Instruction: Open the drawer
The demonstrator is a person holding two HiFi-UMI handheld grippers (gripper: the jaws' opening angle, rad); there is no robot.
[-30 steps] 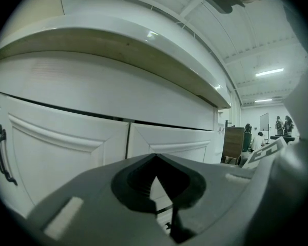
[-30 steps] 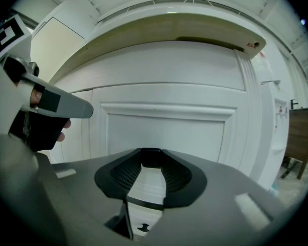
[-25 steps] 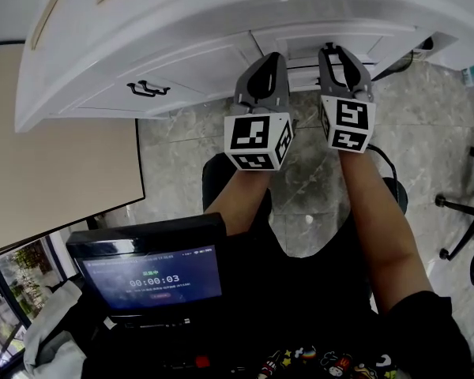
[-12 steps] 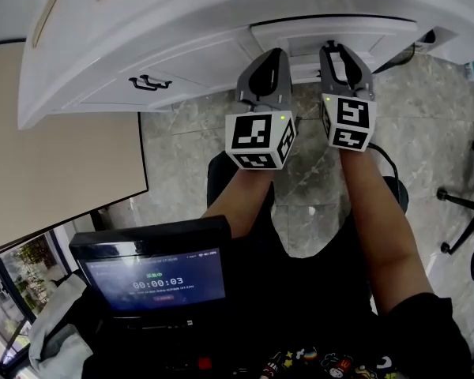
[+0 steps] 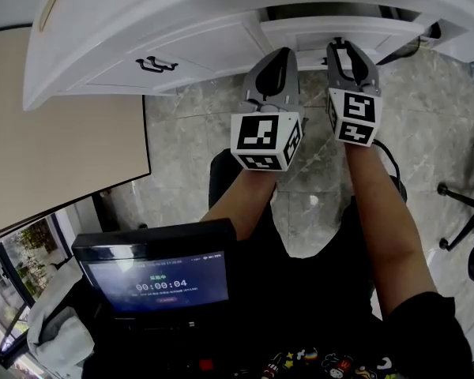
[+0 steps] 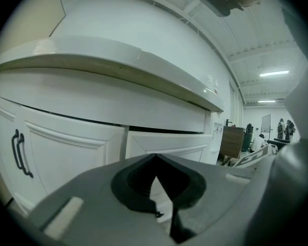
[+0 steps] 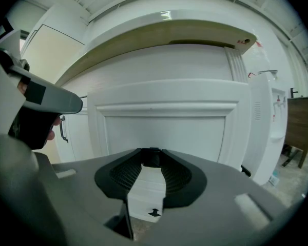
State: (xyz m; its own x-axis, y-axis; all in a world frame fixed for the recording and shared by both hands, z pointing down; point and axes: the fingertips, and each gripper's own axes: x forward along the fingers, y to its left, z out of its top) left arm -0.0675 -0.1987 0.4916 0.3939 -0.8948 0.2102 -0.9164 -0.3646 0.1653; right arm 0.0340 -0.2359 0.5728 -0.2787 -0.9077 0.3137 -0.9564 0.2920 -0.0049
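Note:
The white drawer (image 5: 340,31) sits under the curved white countertop (image 5: 142,22), pulled partly out, with a dark gap (image 5: 324,11) behind its front. My right gripper (image 5: 344,47) reaches its front panel (image 7: 164,122); the jaws (image 7: 151,157) are shut on a small dark handle (image 7: 150,160) at their tips. My left gripper (image 5: 278,60) hangs just left of it, below the cabinet front. Its jaws (image 6: 155,158) are shut with nothing between them. The drawer front (image 6: 164,145) lies right ahead of it.
A cabinet door with a black handle (image 5: 156,65) is left of the drawer. A beige panel (image 5: 55,133) stands at the left and a screen (image 5: 166,279) is on my chest. A chair base (image 5: 466,204) stands on the marble floor at right.
The drawer front has slid out from under the countertop, and a dark gap now shows behind it. Both grippers have drawn back a little with it.

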